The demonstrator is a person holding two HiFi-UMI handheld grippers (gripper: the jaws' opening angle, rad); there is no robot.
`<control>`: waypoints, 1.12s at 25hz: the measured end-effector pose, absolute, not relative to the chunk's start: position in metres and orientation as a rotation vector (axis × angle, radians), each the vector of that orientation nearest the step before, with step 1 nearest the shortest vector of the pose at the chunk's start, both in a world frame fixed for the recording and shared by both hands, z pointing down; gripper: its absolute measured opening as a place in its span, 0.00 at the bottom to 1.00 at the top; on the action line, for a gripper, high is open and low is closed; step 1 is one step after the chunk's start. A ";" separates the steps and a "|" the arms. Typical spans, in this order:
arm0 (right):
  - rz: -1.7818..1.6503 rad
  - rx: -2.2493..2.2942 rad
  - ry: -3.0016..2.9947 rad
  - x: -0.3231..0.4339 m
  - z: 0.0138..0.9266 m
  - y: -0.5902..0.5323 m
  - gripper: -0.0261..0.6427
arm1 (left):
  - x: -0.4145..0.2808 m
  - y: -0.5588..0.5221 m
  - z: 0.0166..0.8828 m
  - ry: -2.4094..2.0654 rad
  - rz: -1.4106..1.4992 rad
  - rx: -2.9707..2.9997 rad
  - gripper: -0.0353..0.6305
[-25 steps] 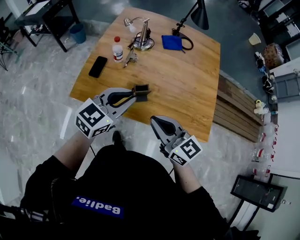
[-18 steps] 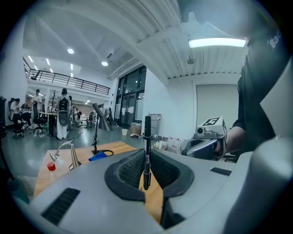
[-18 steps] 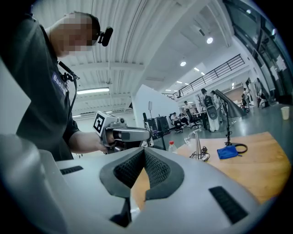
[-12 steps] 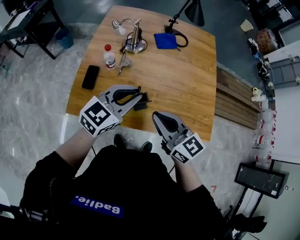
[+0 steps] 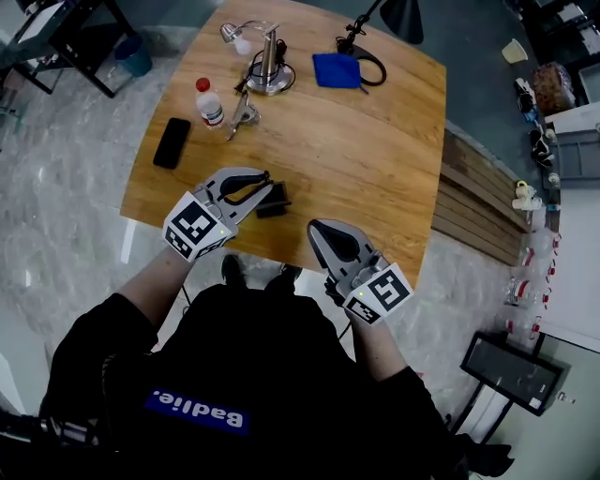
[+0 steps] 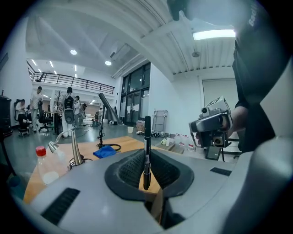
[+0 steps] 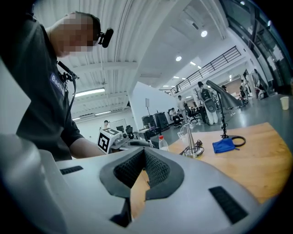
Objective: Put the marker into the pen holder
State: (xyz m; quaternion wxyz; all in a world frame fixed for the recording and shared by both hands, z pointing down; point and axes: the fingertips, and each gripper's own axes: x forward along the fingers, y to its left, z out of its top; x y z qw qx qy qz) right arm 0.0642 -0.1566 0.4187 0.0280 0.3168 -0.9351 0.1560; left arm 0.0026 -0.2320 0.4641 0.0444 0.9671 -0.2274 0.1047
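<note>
My left gripper [image 5: 257, 184] is shut on a black marker [image 5: 246, 186], which stands upright between the pads in the left gripper view [image 6: 146, 151]. Its tips hover beside a small dark pen holder [image 5: 273, 200] near the front edge of the wooden table [image 5: 356, 159]. From the left gripper view the holder is hidden under the jaws. My right gripper [image 5: 317, 231] is shut with nothing in it, just off the table's front edge, right of the holder. The right gripper view shows its pads [image 7: 153, 167] meeting at the tip and the left gripper [image 7: 120, 140] beyond.
Toward the table's far side lie a black phone [image 5: 172, 142], a small red-capped bottle [image 5: 208, 101], a metal lamp base with cable [image 5: 266, 73], a blue cloth [image 5: 336, 69] and a black desk lamp [image 5: 397, 13]. A wooden bench [image 5: 478, 211] stands to the right.
The head camera has shifted. My left gripper, still holding the marker, has stayed close by the pen holder, moving slightly off its side. The right gripper has barely moved.
</note>
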 end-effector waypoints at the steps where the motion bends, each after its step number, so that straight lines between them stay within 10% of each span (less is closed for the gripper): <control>1: 0.497 0.970 -2.881 0.067 0.423 -0.158 0.05 | 0.004 -0.233 0.470 -0.694 0.325 2.954 0.12; 28: 0.665 1.037 -2.750 0.085 0.464 -0.147 0.05 | 0.004 -0.238 0.602 -0.507 0.559 3.037 0.12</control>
